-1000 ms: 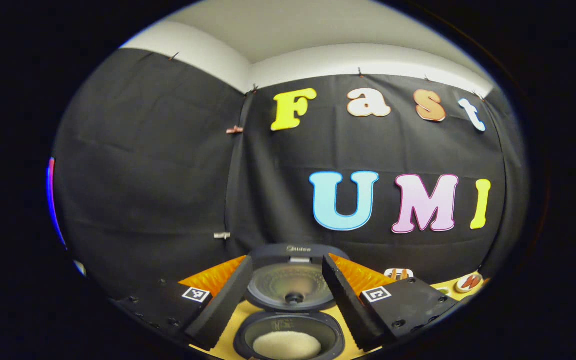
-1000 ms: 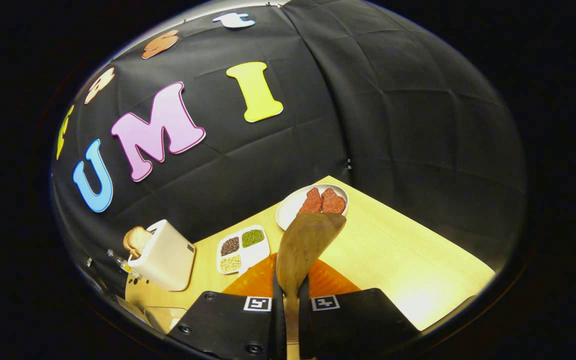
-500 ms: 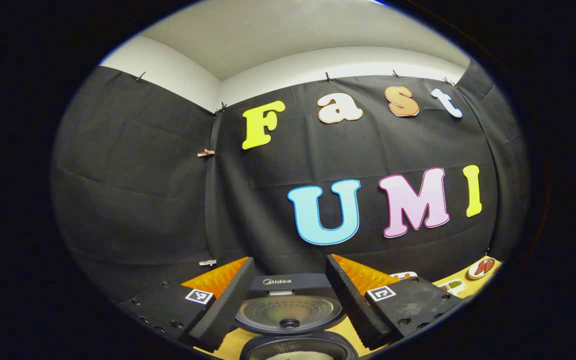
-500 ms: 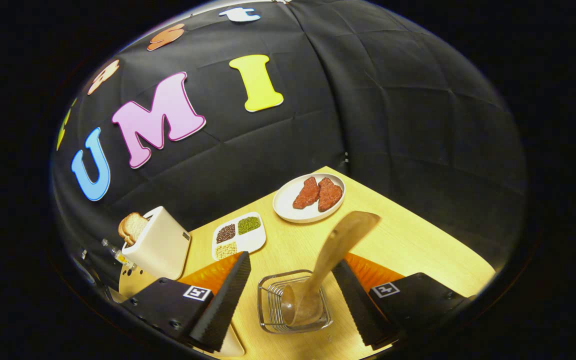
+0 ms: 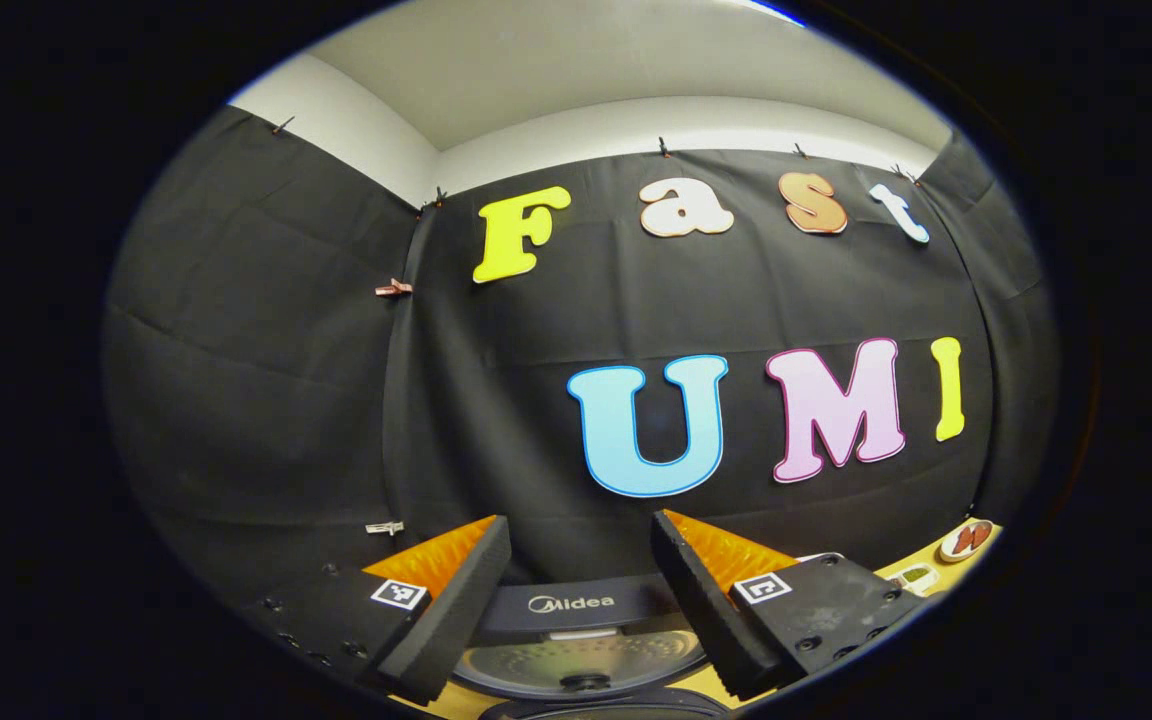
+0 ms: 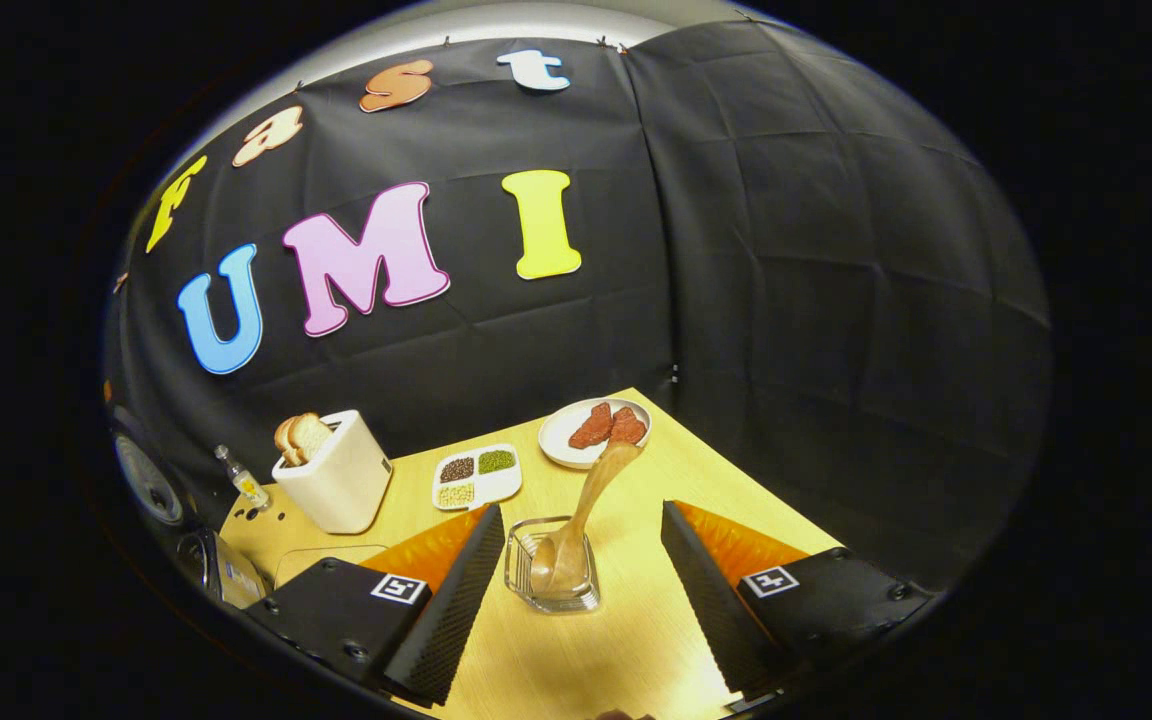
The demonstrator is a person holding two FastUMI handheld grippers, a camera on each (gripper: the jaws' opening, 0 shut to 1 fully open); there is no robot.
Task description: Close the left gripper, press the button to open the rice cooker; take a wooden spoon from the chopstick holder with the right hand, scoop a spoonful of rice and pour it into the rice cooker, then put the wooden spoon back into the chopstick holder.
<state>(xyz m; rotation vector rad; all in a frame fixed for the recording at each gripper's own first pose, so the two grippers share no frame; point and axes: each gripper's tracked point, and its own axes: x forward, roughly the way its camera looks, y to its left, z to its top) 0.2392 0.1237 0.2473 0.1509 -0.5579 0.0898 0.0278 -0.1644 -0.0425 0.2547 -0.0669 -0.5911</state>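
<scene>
Right gripper view: right gripper [image 6: 581, 590] has its jaws spread wide with nothing between the fingers, above the wooden table [image 6: 736, 500]. Wooden spoon [image 6: 581, 520] stands in the chopstick holder [image 6: 551, 575], a clear container with a wire rack inside, sitting on the table in the gap between the two fingers but apart from both. Spoon bowl is down inside the holder; its handle leans up and to the right, toward the white plate [image 6: 561, 440] holding red pieces of meat. Divided tray [image 6: 476, 478] with dark, green and pale grains sits left of the plate. Cream toaster [image 6: 336, 480] with bread slices in it is further left, a small bottle [image 6: 241, 478] beside it. Left gripper view: left gripper [image 5: 581, 600] is also open and holds nothing. Rice cooker [image 5: 576, 640] lies low between its fingers with the lid raised, inner face of the lid toward the camera; the pot is mostly cut off at the bottom edge.
</scene>
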